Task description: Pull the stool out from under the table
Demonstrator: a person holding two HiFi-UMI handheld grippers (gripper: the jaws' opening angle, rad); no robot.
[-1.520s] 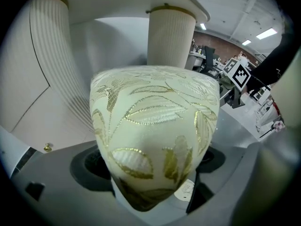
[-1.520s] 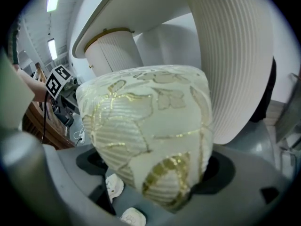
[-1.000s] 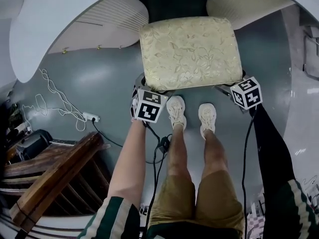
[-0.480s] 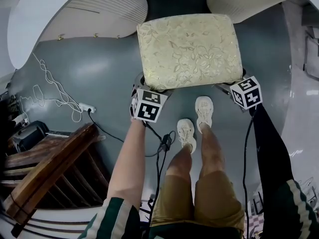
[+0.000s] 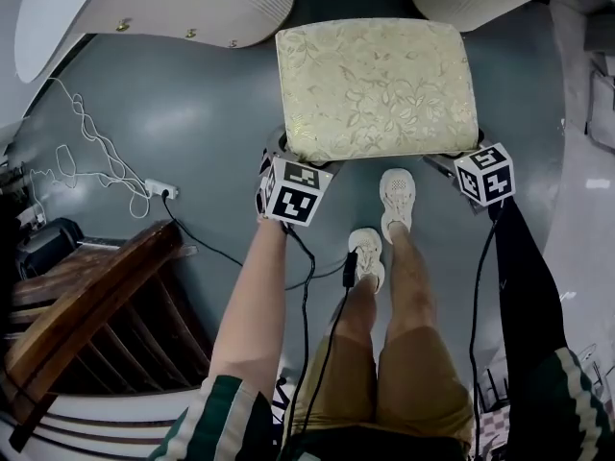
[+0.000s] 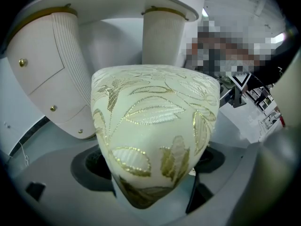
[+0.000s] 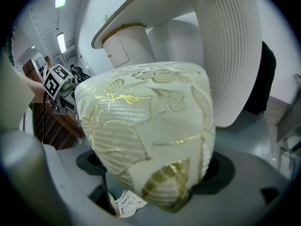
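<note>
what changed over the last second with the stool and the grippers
The stool has slid toward the person, and its far edge now looks clear of the white table. The person's left foot has stepped back. The left gripper and right gripper stay clamped on the stool's near corners, and the other foot has barely moved.

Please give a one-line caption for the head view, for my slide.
Left gripper and right gripper each hold a near corner of the cream floral stool before the white table.
</note>
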